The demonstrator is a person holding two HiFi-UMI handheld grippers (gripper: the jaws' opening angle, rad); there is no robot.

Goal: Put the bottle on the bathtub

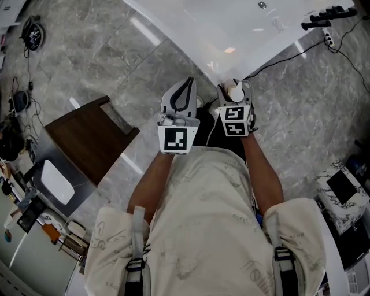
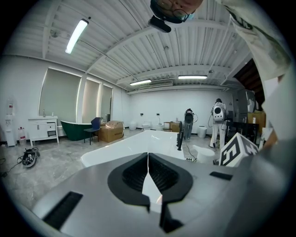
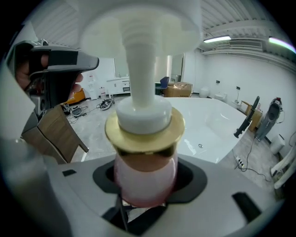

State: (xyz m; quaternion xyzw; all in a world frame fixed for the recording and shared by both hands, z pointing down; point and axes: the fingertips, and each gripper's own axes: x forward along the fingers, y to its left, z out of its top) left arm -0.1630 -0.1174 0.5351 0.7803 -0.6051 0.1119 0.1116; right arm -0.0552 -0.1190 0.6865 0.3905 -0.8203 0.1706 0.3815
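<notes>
A pink pump bottle (image 3: 145, 178) with a gold collar and a white pump head stands upright between the jaws of my right gripper (image 3: 145, 185), which is shut on it. From the head view the bottle's white top (image 1: 235, 91) shows just above the right gripper (image 1: 234, 98), close to the near corner of the white bathtub (image 1: 231, 29). My left gripper (image 1: 184, 95) is beside it, shut with nothing in it; its black pads meet in the left gripper view (image 2: 148, 173). The bathtub (image 2: 138, 146) lies ahead of both grippers, and its basin (image 3: 212, 125) shows behind the bottle.
A dark wooden cabinet (image 1: 92, 139) stands on the grey marble floor at the left. A black faucet stand (image 1: 329, 14) and a cable (image 1: 289, 55) are at the tub's right. A marbled box (image 1: 344, 191) sits at the far right. Two people (image 2: 203, 122) stand far off.
</notes>
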